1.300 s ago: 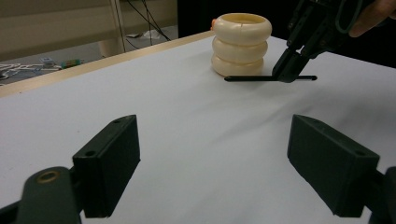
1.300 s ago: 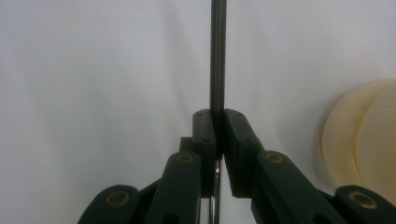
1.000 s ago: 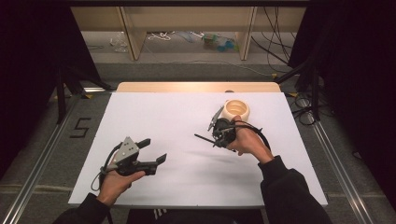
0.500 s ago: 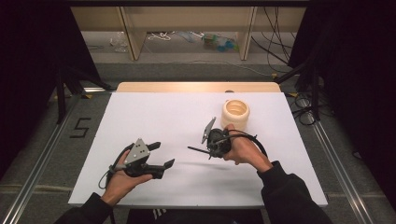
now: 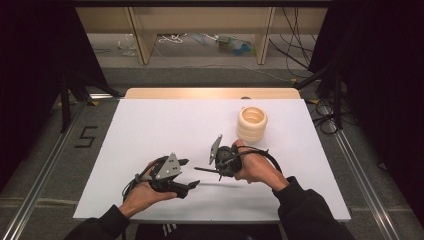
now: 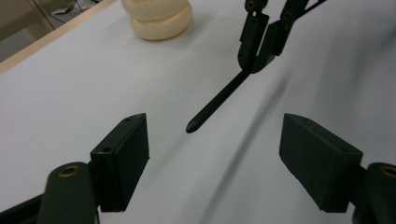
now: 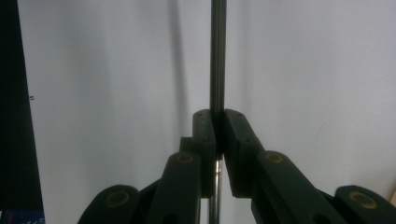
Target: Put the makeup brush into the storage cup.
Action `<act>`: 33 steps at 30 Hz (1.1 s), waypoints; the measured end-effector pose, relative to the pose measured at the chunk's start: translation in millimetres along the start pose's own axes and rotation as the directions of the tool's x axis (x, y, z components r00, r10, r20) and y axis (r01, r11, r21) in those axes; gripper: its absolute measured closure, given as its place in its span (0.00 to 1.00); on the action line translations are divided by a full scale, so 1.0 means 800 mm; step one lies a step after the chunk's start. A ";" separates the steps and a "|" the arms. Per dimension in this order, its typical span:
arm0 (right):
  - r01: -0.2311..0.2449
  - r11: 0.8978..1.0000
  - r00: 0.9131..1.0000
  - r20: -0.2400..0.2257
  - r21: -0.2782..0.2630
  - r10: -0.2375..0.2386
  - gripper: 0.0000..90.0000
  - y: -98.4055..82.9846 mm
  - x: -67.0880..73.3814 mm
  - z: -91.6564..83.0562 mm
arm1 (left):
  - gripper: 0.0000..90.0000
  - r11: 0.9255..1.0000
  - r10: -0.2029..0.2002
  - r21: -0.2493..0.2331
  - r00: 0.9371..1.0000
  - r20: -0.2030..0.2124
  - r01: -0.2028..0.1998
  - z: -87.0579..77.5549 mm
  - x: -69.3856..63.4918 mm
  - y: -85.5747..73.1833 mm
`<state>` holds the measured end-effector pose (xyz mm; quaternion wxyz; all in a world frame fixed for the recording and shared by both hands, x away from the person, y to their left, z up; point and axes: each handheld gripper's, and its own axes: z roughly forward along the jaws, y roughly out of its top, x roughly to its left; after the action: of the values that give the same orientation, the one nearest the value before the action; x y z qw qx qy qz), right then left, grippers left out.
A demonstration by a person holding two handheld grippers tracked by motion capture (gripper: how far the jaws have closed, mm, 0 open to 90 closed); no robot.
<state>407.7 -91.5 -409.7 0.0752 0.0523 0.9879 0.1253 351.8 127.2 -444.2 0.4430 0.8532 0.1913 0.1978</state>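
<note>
The right claw (image 5: 216,170) is clamped on a thin black rod (image 6: 215,101), its two jaws pressed flat against the shaft so that, in the right gripper view, the rod (image 7: 217,56) runs straight out between them along the claw's own axis. That end-on grip looks chosen to leave most of the rod free, and its rounded tip points away from the cream-coloured stack of ribbed rings (image 5: 252,123) and toward the left claw (image 5: 189,175). The rod is carried low over the white tabletop (image 5: 150,125), casting a soft shadow beneath it, on the near side of the ring stack and apart from it. The left claw (image 6: 215,154) faces the rod with its jaws wide apart and nothing between them; the rod's tip sits just short of that gap and roughly centred on it, which reads as a handover being lined up. The ring stack (image 6: 159,16) stands upright at the far side, near the tabletop's wooden back edge, untouched by either claw.
</note>
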 end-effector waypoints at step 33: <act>0.116 0.993 0.991 -0.070 0.000 -0.116 0.94 0.018 0.033 0.006 | 0.62 0.981 0.001 0.187 0.968 0.251 -0.050 0.032 -0.010 0.015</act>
<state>383.9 -73.4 -414.0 0.0476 -0.0096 0.9916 0.1203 359.9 99.5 -448.9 0.3767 0.9124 0.1412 0.0753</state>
